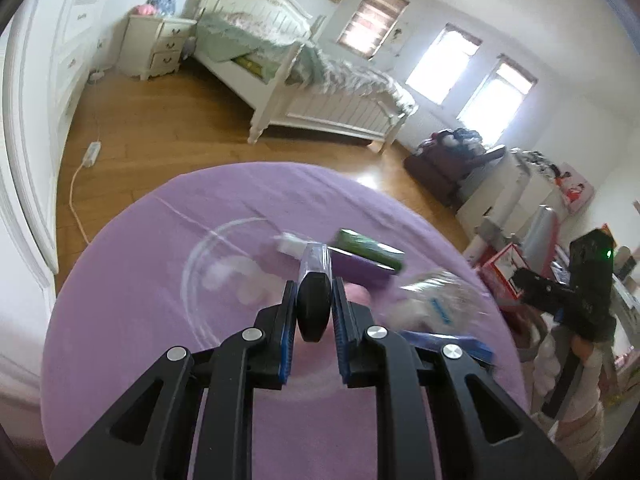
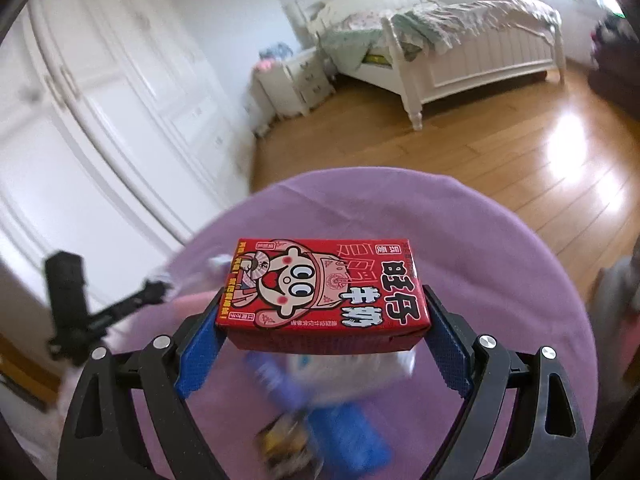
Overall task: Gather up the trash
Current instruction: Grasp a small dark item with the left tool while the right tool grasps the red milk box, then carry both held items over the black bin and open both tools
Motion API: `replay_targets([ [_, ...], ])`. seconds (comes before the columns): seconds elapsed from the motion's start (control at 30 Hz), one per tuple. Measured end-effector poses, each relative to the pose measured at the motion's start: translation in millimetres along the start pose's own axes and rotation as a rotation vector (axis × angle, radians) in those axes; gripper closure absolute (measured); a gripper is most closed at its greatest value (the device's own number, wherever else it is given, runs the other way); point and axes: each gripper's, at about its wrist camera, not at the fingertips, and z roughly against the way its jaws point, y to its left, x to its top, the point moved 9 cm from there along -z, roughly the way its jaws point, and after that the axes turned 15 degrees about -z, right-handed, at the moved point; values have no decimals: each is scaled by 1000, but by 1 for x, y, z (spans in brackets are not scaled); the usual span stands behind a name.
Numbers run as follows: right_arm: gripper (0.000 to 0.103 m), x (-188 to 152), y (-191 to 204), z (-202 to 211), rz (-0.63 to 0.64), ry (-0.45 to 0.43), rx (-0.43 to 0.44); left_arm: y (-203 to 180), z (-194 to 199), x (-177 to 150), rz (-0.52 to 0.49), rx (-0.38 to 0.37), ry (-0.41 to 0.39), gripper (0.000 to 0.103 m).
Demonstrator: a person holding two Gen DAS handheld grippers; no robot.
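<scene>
right tool (image 2: 324, 328) grips red milk carton (image 2: 320, 292) lying crosswise.

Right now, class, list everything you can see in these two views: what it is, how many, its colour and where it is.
Table: one, round, purple cloth, foreground.
Glass dish: one, clear, on the table.
Boxes: two, green over purple, far side of the table.
Milk carton: one, red, between the right tool's pads.
Black-capped item: one, clear wrap, gripped by the left tool.
Bed: one, white, by the far wall.
Nightstand: one, cream, beside the bed.
Wardrobe: one, white, along the wall.
Left tool: black, blue pads, shut.
Right tool: black, blue pads, clamping the carton.
</scene>
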Motion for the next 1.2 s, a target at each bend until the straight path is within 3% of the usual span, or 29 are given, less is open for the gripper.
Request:
replay_targets([
  [0.17, 15, -30, -2, 65, -114, -33, 125, -70, 27, 2, -55, -76, -49, 86],
  [0.3, 15, -45, -16, 109, -200, -76, 177, -136, 32, -1, -111, -162, -60, 86],
  [0.53, 15, -72, -78, 184, -328, -188, 159, -256, 10, -19, -240, -296, -35, 86],
  [0.77, 15, -86, -155, 245, -447, -286, 132, -349, -27, -41, -303, -433, 30, 86],
  [0.97, 15, -100, -217, 284, -547, -358, 107, -403, -57, -56, -364, -509, 83, 86],
  [1.2, 15, -117, -285, 307, -676, -411, 80, -440, -99, -76, -391, -569, 181, 86],
])
